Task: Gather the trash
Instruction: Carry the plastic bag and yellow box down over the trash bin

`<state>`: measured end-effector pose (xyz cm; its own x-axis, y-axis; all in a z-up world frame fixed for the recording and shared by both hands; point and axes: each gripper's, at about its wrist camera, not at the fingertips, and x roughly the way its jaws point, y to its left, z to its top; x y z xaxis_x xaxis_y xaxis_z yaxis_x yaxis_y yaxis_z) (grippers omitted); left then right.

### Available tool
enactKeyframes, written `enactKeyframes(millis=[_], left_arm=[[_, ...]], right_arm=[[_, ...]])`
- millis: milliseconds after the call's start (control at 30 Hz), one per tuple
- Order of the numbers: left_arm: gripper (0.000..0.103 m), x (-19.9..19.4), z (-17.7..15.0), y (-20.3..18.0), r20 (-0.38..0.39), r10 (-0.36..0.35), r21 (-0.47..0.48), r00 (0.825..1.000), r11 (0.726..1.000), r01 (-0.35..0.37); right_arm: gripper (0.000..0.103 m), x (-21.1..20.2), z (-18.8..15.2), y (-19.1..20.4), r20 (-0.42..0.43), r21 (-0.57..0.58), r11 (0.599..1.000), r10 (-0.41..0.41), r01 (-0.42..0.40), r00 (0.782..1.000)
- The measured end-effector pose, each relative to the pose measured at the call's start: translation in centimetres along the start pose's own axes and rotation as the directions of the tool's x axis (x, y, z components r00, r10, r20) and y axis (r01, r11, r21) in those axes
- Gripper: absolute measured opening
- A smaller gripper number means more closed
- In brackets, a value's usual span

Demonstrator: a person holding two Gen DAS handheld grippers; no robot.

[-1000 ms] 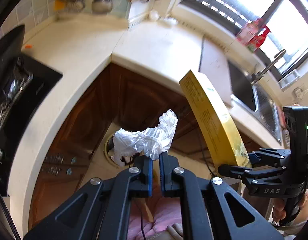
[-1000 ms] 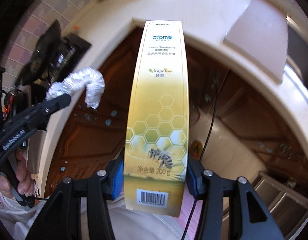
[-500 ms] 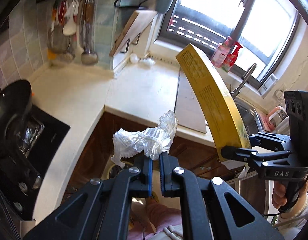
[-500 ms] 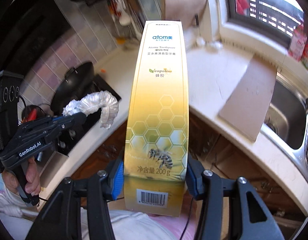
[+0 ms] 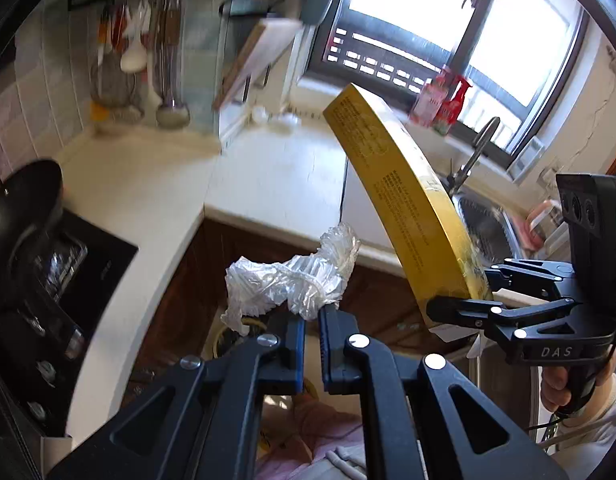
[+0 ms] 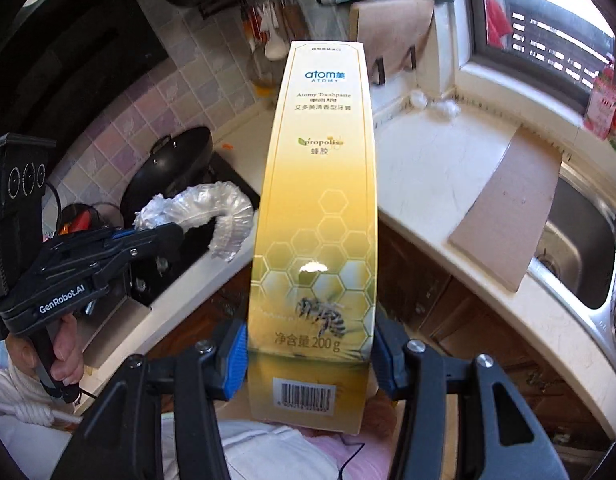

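My left gripper (image 5: 312, 320) is shut on a crumpled clear plastic wrap (image 5: 291, 276), held in the air in front of the counter corner. From the right wrist view the same wrap (image 6: 211, 216) curls out of the left gripper (image 6: 175, 234) at the left. My right gripper (image 6: 308, 344) is shut on a tall yellow toothpaste box (image 6: 320, 200), its blue pads pressing both long sides near the barcode end. In the left wrist view the box (image 5: 400, 196) rises slanted from the right gripper (image 5: 456, 308) at the right.
A cream L-shaped counter (image 5: 267, 176) runs around wooden cabinets (image 6: 448, 304). A black wok (image 6: 167, 172) sits on the stove (image 5: 67, 264) at the left. A cutting board (image 6: 508, 208) lies beside the steel sink (image 6: 580, 252). Red bottles (image 5: 440, 104) stand on the window sill. Utensils (image 5: 139, 68) hang on the tiled wall.
Both grippers have risen from in front of the cabinet doors to above counter height, each keeping its hold. The window and hanging utensils have come into view.
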<state>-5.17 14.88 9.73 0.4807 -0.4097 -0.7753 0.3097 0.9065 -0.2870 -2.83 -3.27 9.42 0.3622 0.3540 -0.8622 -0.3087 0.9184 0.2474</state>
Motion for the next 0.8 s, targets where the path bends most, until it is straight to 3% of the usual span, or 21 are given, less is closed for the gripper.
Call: enactKeyframes(millis=[100,300,567,700,800], left_arm=[[0.004,4.2,-2.8,1.3,-0.085,0.006,-0.030,0.996,1.000,-0.009],[0.004,13.0,-8.5,4.9,-0.251,0.003,-0.107,0.968,0.994,-0.031],[0.004,24.6,-15.7,9.6,-0.393,0.015,-0.231,0.919,0.966,-0.115],[0.004,29.4,-17.9,11.6,-0.421,-0.013,-0.297,0.907,0.947,-0.124],[0.004,33.1,-19.2,13.2,-0.462,-0.036,-0.340,0.886,0.930,-0.139]], right_arm=[[0.051,4.0,-1.8,-0.5,-0.093,0.012,1.000,0.002,-0.001,0.996],[0.051,12.6,-5.0,-2.0,-0.266,0.064,0.998,0.035,-0.019,0.963],[0.051,24.7,-9.0,-4.0,-0.470,0.121,0.992,0.037,0.023,0.882],[0.051,30.2,-10.1,-5.2,-0.561,0.126,0.991,0.036,0.042,0.827],[0.051,34.3,-10.8,-6.1,-0.615,0.133,0.991,0.061,0.027,0.786]])
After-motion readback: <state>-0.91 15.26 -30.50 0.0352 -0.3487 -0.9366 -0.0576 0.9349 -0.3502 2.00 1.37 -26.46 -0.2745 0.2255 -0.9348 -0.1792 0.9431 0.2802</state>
